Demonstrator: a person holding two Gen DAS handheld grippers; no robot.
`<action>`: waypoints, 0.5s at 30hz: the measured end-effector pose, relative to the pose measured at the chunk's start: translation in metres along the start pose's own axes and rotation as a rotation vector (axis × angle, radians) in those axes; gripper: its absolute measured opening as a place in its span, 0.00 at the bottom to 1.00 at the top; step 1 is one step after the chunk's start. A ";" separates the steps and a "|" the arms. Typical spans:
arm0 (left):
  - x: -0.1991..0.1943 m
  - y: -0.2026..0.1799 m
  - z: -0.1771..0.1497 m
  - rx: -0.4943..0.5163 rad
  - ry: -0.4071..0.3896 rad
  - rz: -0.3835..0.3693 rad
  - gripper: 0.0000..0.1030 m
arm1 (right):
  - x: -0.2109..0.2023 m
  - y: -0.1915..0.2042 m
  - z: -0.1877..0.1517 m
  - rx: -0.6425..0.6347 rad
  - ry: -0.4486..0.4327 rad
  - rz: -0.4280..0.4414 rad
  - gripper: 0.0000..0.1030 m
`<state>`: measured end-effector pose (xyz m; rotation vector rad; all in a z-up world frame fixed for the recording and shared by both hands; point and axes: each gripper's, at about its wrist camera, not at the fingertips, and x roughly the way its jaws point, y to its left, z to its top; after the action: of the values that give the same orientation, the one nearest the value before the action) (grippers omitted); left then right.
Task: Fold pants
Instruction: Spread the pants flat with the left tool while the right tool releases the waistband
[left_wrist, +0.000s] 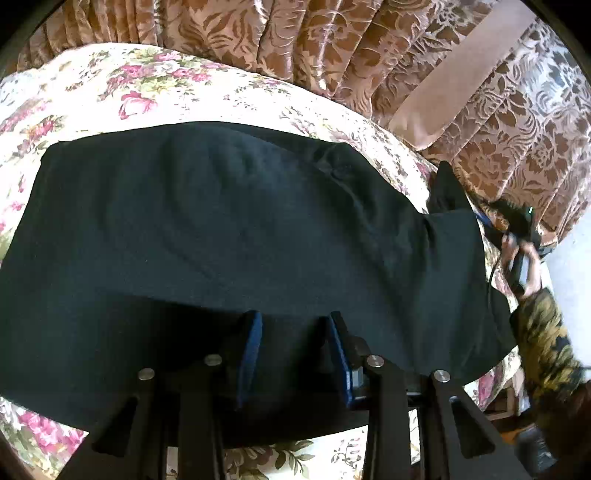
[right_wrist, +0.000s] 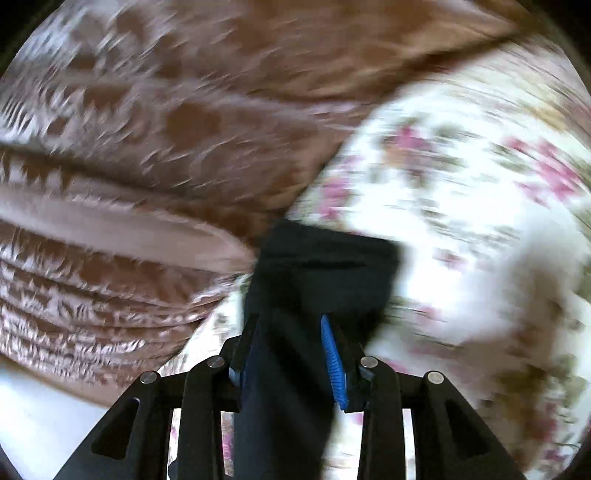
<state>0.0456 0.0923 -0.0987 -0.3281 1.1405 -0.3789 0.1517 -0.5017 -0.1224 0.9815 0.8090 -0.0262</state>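
Left hand-held gripper (left_wrist: 293, 332) part-open above black pants (left_wrist: 221, 206); right (right_wrist: 291, 332) gripping their fabric.

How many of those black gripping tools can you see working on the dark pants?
2. The left tool sits at the pants' near edge; the right tool holds cloth at their far right end, over the flowered bedspread.

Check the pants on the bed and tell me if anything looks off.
One thing: the dark pants lie mostly flat on the floral bedspread, but their far right end sticks up in a peak where the right gripper has the fabric between its fingers. No visible damage.
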 end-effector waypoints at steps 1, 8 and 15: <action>0.002 0.000 0.001 -0.002 0.001 -0.002 0.36 | 0.001 -0.010 0.000 0.010 0.008 -0.012 0.33; 0.004 -0.002 0.000 -0.009 -0.009 0.009 0.36 | 0.043 -0.033 0.008 0.076 0.039 -0.039 0.33; 0.004 0.001 -0.002 -0.023 -0.009 0.002 0.37 | 0.069 -0.017 0.016 0.027 0.020 -0.101 0.13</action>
<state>0.0458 0.0911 -0.1032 -0.3487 1.1366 -0.3626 0.2046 -0.5010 -0.1723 0.9672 0.8778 -0.1147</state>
